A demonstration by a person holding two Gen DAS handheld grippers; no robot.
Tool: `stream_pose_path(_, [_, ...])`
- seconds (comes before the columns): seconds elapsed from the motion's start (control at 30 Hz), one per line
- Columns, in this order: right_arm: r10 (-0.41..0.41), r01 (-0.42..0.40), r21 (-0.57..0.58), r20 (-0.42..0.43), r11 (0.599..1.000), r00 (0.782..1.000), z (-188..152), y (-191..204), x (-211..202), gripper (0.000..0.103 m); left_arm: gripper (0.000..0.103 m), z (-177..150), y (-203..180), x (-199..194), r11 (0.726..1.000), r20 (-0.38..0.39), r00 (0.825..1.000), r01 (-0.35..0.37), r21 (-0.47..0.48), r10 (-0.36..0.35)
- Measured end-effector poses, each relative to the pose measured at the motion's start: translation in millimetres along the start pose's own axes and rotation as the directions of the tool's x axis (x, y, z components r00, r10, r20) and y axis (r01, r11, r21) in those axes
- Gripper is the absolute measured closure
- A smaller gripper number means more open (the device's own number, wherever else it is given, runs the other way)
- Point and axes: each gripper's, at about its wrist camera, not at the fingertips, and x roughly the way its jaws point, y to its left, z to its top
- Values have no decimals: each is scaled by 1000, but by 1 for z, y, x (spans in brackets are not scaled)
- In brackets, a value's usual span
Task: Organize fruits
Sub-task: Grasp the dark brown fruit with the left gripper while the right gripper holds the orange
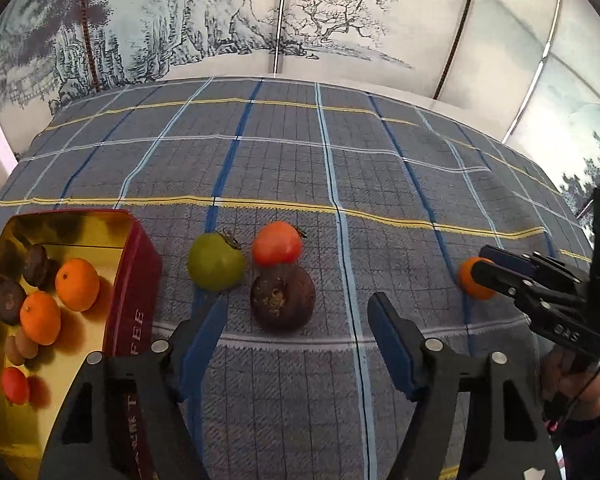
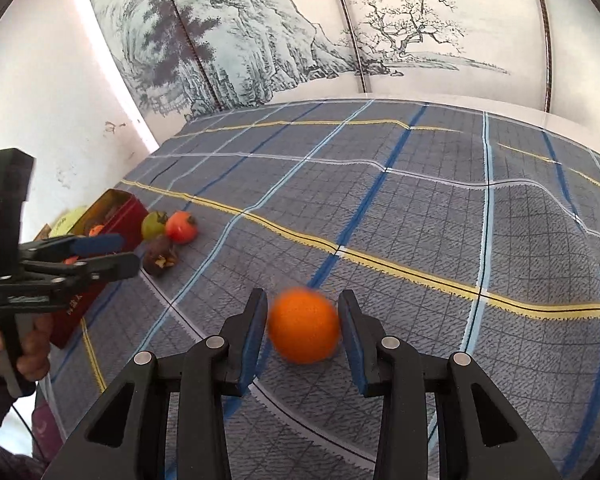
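Red tin [image 1: 140, 280] sits on the plaid-covered worktop [image 1: 340, 160], long axis running away from the person, open top up; inside are oranges, dark fruits and a small red one. Just right of the tin: green persimmon [image 1: 216, 262], stalk end tipped up and away, touching or nearly touching the red persimmon [image 1: 277, 243]; dark round fruit [image 1: 283, 298] in front of both, scarred end facing the camera. Left tongs [image 1: 296, 320] released, nothing between them, hovering over the dark fruit. Well right of the tin, right tongs [image 2: 303, 326] clenched on an orange [image 2: 304, 326]; round, slightly blurred, axis unreadable.
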Motion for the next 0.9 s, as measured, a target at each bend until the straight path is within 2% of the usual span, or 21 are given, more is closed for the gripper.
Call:
stream_pose_path(0.17, [3, -3, 3, -5, 1000, 1000, 1, 0, 2, 65, 36, 3, -4, 10, 1000, -14, 1000, -22, 17, 23])
stream_pose_path(0.23, [-1, 1, -2, -11, 1000, 1000, 0, 0, 2, 65, 44, 5, -5, 15, 1000, -22, 1000, -14, 25, 15])
stream_pose_path(0.33, [-4, 4, -3, -15, 1000, 1000, -1, 1, 3, 65, 61, 5, -7, 20, 999, -37, 999, -25, 46, 27])
stream_pose_path(0.37, [-7, 7, -3, -21, 1000, 1000, -1, 1, 4, 65, 72, 5, -6, 21, 998, -38, 999, -28, 50, 30])
stream_pose_path(0.53, [-28, 26, -30, -73, 999, 997, -2, 6, 14, 65, 76, 0, -6, 14, 999, -21, 1000, -2, 46, 3])
stream_pose_path(0.6, [-49, 44, -58, -88, 997, 995, -3, 11, 17, 66, 86, -1, -11, 4, 998, 5, 1000, -13, 65, 13])
stream_pose_path(0.73, [-61, 55, -75, -91, 996, 994, -2, 13, 17, 66, 91, -7, -17, -16, 998, 26, 1000, 11, 66, -13])
stream_pose_path(0.77, [-62, 55, -75, -91, 996, 994, -2, 14, 18, 66, 99, -10, -18, -20, 997, 29, 999, 17, 69, -19])
stream_pose_path(0.9, [-65, 58, -83, -94, 995, 993, -2, 14, 18, 66, 99, -17, -14, -25, 998, 29, 999, 22, 58, -24])
